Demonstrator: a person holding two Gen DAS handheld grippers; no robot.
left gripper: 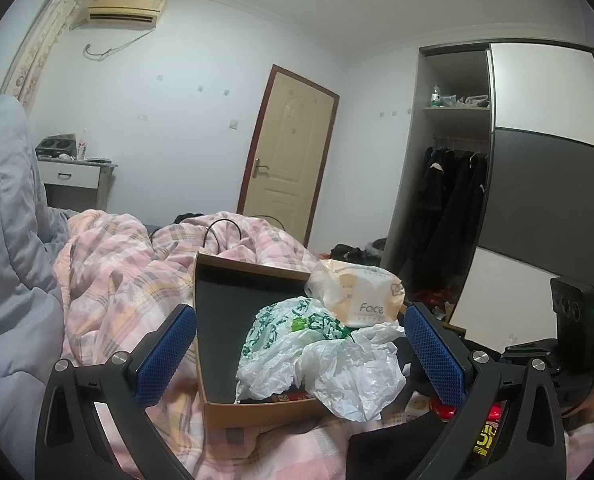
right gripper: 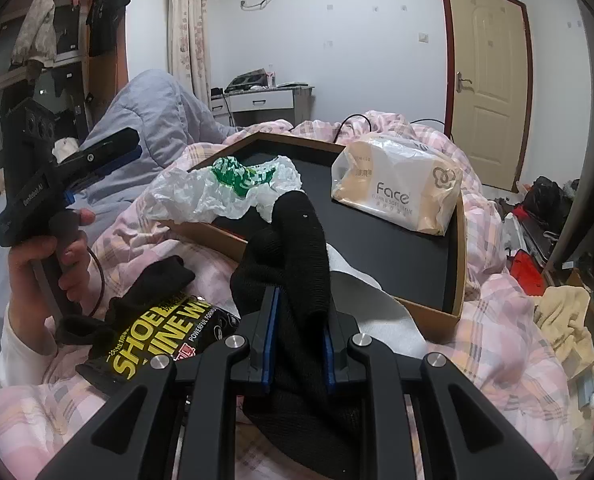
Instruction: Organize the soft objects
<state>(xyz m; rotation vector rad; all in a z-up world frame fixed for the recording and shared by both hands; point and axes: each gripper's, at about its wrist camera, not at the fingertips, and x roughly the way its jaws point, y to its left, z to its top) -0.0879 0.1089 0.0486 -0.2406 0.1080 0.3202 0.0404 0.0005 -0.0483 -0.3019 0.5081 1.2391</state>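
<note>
On the left, the left hand-held gripper hangs wide open and empty over the plastic bags in the cardboard box on the bed. The right hand-held gripper is clamped on a black sock just before the box. The step looks like loading; next, carry the sock over the rim and let go beside the tissue pack.

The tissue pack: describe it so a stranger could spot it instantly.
On the pink plaid quilt sits a shallow cardboard tray with a black floor. The tissue pack lies in its far corner. Unlike the crumpled white plastic bag with green print beside it, it is a plump beige packet reading "Face".
</note>
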